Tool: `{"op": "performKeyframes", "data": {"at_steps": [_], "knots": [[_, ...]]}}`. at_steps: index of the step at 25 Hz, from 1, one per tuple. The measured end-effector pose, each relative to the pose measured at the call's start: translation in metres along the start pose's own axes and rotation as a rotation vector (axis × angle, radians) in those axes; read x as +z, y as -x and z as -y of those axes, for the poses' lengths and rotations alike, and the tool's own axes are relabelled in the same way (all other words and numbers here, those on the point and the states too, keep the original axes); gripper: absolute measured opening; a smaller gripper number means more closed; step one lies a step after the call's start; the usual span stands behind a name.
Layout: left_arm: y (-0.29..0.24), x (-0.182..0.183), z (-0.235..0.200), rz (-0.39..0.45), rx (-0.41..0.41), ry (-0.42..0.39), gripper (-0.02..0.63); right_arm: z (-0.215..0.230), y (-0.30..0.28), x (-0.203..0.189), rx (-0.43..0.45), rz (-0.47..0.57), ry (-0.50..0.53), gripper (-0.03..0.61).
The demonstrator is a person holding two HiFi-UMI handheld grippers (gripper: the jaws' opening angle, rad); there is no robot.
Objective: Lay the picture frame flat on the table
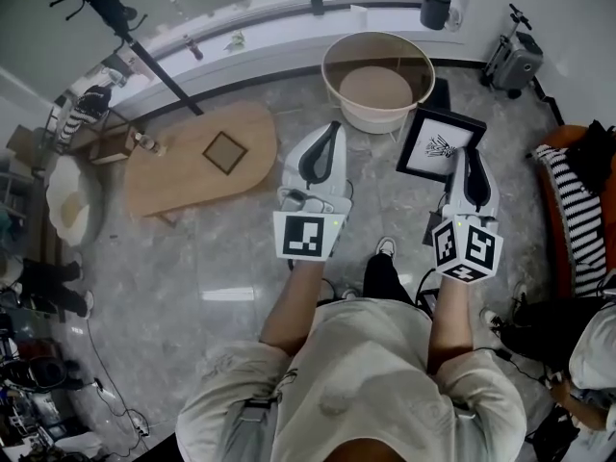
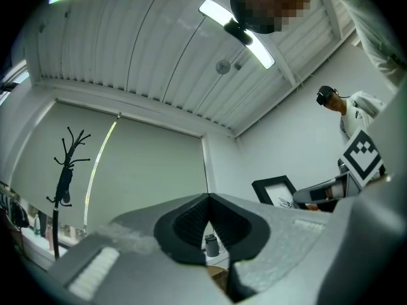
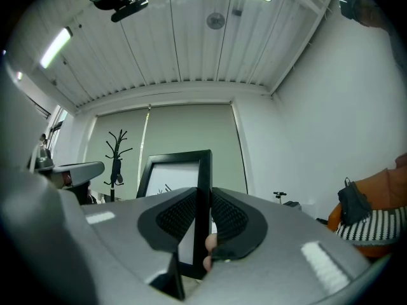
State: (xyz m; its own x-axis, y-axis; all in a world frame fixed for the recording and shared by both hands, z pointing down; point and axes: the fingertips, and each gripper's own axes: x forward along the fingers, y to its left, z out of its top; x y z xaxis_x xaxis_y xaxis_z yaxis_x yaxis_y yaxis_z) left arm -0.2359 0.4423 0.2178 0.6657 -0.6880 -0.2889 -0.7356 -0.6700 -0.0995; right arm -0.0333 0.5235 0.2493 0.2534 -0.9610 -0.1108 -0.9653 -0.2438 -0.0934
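The picture frame is off the ground and in the air, so the pick-up part looks done. The right claw grips it by one side rail: in the right gripper view the ribbed pads of the right claw close on the black edge of the picture frame, which stands upright between them with its white mat and a small dark drawing facing away to the left. The left claw carries nothing. In the left gripper view the left claw has its pad tips pressed together, with only the room showing through the slit below them.

From the head view, the frame hangs over the marble floor just in front of a round white tub. The oval wooden table lies well apart from it, over on the left side (a small dark-edged square already sits there, and I cannot tell what it is).

By my reading the task is roughly at its middle. What is left is carrying the frame across to the table, tipping it from upright to face-up, setting it down flat on a bare part of the wood, and letting go.
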Motion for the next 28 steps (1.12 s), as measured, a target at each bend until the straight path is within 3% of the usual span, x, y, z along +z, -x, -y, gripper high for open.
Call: {"op": "performKeyframes", "data": {"at_steps": [8,28], "knots": [[-0.074,-0.007,0.009,0.012,-0.008,-0.01,0.003,0.048,-0.054,0.018,-0.015,0.024,0.007,0.074],[-0.206,-0.05,0.037,-0.019,-0.005,-0.044,0.003,0.14,-0.165,-0.012,-0.043,0.0,-0.088,0.074]]}}
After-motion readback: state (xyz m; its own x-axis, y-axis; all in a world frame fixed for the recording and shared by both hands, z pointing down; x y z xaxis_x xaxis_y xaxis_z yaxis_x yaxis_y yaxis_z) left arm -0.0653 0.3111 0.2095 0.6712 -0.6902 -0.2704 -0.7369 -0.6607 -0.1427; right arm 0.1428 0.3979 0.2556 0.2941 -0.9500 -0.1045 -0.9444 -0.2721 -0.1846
